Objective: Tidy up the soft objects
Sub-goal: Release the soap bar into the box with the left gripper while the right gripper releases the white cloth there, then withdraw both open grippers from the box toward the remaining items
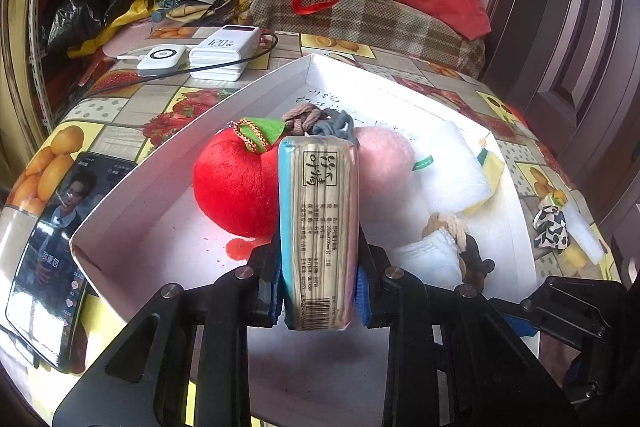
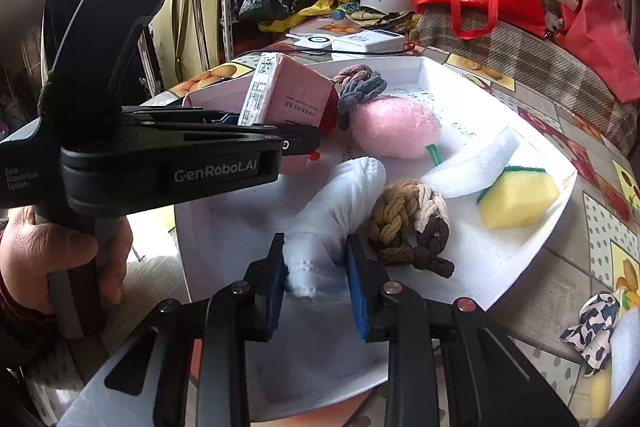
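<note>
My left gripper (image 1: pixel 318 279) is shut on a tissue pack (image 1: pixel 318 227), held upright over the white box (image 1: pixel 192 131); the pack also shows in the right wrist view (image 2: pixel 280 95). My right gripper (image 2: pixel 316 275) is shut on a white cloth (image 2: pixel 340 203) lying in the white box (image 2: pixel 536 223). In the box lie a red plush apple (image 1: pixel 236 183), a pink plush (image 2: pixel 394 127), a brown braided rope knot (image 2: pixel 408 223), a grey and brown knot (image 2: pixel 360 83), a white foam piece (image 2: pixel 472 163) and a yellow sponge (image 2: pixel 516 199).
A phone (image 1: pixel 48 251) lies left of the box. Two power banks (image 1: pixel 224 51) with a cable sit behind it. A black-and-white scrunchie (image 2: pixel 592 327) and another sponge lie right of the box. Bags and helmets crowd the back.
</note>
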A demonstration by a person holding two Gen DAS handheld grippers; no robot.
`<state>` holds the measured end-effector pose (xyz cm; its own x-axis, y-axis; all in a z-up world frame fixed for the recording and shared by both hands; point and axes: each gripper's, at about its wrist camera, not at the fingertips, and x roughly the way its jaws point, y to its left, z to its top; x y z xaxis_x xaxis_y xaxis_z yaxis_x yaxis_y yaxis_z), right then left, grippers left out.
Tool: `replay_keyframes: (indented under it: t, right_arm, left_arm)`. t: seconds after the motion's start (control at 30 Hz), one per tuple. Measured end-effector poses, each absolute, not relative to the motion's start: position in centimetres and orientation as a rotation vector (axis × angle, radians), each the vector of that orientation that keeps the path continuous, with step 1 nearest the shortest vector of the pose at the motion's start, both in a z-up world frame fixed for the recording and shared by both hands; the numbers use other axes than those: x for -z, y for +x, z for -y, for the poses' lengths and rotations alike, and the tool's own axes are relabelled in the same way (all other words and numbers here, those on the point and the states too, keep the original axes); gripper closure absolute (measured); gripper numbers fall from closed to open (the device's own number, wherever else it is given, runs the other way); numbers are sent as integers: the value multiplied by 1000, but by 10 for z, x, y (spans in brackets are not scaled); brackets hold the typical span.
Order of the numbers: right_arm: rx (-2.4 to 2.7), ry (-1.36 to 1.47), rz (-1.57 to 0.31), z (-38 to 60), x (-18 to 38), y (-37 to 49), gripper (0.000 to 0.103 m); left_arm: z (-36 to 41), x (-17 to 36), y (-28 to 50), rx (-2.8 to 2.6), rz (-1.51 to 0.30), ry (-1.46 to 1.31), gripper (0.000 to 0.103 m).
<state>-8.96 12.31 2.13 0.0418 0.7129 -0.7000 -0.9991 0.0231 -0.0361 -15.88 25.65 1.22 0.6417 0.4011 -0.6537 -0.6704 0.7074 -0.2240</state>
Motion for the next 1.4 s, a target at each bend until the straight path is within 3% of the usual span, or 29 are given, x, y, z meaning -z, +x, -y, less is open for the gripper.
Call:
replay_keyframes:
  t: [0.33, 0.57, 0.9, 0.93, 0.97, 1.0, 1.03, 1.07, 1.4]
  right_arm:
    - [-1347, -553, -640, -97, -24, -65, 75]
    - [-1350, -480, -654, -96, -28, -55, 75]
    - [-1338, -354, -623, -96, -38, -42, 72]
    - [-1327, -345, -618, -94, -38, -41, 63]
    - [-1315, -336, -614, -93, -39, -40, 51]
    - [-1303, -331, -612, -92, -39, -39, 17]
    - [-1289, -331, -610, -91, -40, -39, 0]
    - [-1291, -326, -600, -90, -41, -40, 0]
    - [-1279, -369, -435, -80, -49, -64, 0]
  left_arm:
    - [-238, -11, -106, -571, -684, -412, 76]
    - [-249, -16, -124, -583, -597, -487, 76]
    - [-212, -31, -117, -611, -566, -269, 75]
    - [-210, -32, -117, -622, -561, -253, 69]
    - [-208, -33, -118, -642, -551, -240, 49]
    - [-207, -35, -121, -663, -533, -233, 33]
    - [-207, -36, -125, -682, -516, -228, 6]
    - [-205, -38, -127, -697, -500, -224, 0]
    - [-205, -42, -142, -747, -416, -241, 0]
